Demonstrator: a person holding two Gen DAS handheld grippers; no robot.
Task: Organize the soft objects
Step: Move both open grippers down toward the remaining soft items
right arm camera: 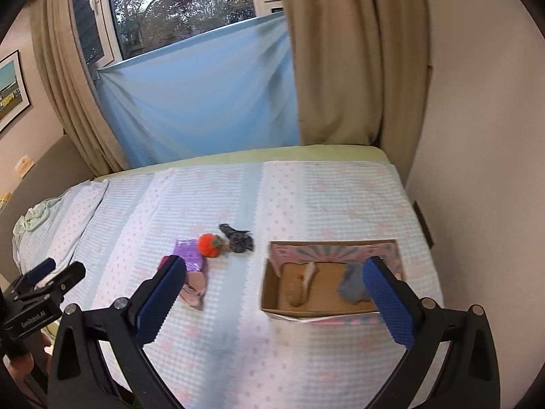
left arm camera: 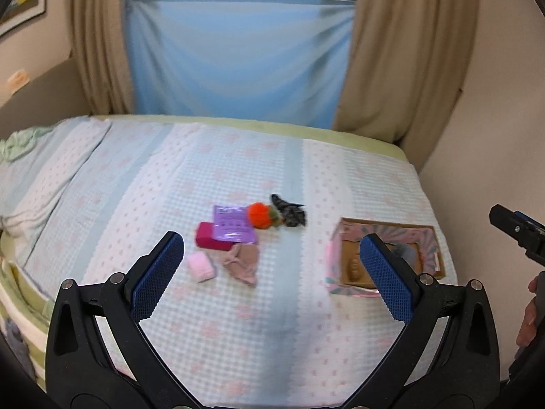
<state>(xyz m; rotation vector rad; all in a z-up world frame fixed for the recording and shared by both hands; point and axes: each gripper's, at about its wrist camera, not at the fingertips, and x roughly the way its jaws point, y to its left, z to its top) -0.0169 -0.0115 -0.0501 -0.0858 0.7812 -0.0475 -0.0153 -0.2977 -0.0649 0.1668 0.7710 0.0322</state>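
1. Left gripper [left arm camera: 272, 266] is hovering over the bed [left arm camera: 238, 323], jaws gaping wide, holding nothing.
2. Right gripper [right arm camera: 274, 286] is doing the same, wide open & empty.
3. Soft bits are lying ahead of the left gripper, btwn its fingers: pink roll [left arm camera: 201, 266], beige sock [left arm camera: 243, 262], magenta block [left arm camera: 209, 235], purple packet [left arm camera: 233, 223], orange pom-pom [left arm camera: 260, 215], dark cloth [left arm camera: 289, 212].
4. Cardboard box [right arm camera: 272, 293] is sitting ahead of the right gripper, twd its right finger, w/ a tan item [right arm camera: 299, 288] & grey cloth [right arm camera: 352, 283] inside.

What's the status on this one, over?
Left gripper and right gripper open, empty, above bed. Pile unsorted beside box; two items inside. Nothing in the way.
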